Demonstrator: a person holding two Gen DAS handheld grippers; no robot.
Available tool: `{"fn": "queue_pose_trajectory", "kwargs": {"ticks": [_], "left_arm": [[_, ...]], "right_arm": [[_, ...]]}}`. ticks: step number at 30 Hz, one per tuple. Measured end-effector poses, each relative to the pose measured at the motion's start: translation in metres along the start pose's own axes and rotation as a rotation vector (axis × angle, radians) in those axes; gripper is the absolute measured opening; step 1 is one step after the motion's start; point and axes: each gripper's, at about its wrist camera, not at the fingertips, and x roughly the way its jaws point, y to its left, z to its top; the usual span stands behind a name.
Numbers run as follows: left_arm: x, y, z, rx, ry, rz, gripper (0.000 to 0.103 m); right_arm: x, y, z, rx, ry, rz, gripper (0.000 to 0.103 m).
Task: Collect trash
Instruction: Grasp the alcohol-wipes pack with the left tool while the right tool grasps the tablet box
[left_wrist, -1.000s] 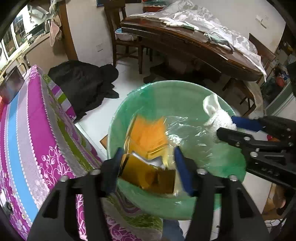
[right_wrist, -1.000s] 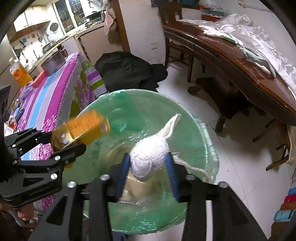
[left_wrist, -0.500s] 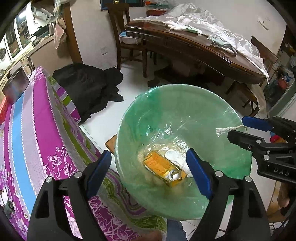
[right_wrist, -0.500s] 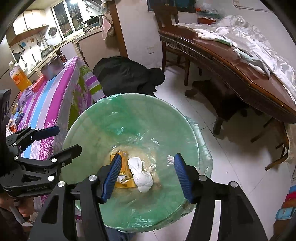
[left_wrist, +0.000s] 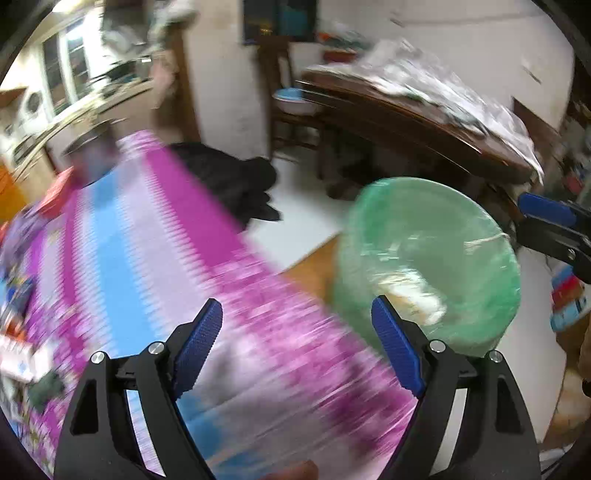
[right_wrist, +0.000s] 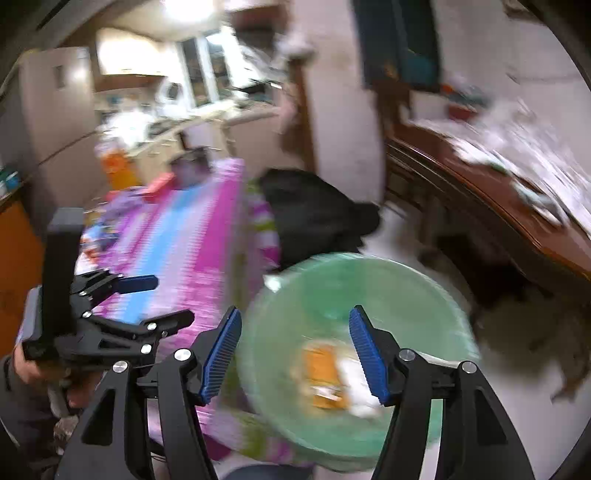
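With both jaws spread and empty, left gripper (left_wrist: 297, 345) over the striped tablecloth (left_wrist: 155, 240), bin (right_wrist: 369, 295) behind the right gripper (right_wrist: 295, 354), orange carton (right_wrist: 325, 373) inside: sweep slower, views blurred, find next trash.

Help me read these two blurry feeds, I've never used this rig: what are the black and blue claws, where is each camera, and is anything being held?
No robot arm here: a person holds a handheld gripper in each hand, and each carries a fisheye camera looking forward along its own jaws.

In the left wrist view, the left gripper has its blue-padded jaws wide apart over the striped pink tablecloth, holding nothing. The right gripper's tip shows at the far right edge.

In the right wrist view, the right gripper is also open and empty, over the green bin lined with a plastic bag. Inside lie an orange packet and something white beside it; blur hides detail. The left gripper appears at left.
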Motion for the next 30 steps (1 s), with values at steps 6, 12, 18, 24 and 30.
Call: {"fn": "queue_pose_trajectory", "kwargs": {"ticks": [6,12,18,24,30], "left_arm": [[-0.063,0.102,-0.047,-0.146,-0.078,0.119,0.079],[-0.125,0.231,-0.109,-0.371,-0.157,0.349,0.079],[-0.145,0.333,-0.152,-0.563,-0.164,0.476,0.080],[-0.129,0.355,-0.145,-0.570,-0.135,0.432,0.080],[-0.133,0.362,-0.155,-0.547,-0.143,0.424,0.080]], "right_arm": [[0.034,0.104,-0.006,-0.161,-0.002,0.153,0.063],[0.074,0.188,-0.016,-0.243,0.054,0.283,0.065],[0.096,0.256,-0.019,-0.319,0.061,0.356,0.073],[0.121,0.298,-0.011,-0.354,0.074,0.403,0.073],[0.138,0.340,0.002,-0.373,0.073,0.430,0.073]]}}
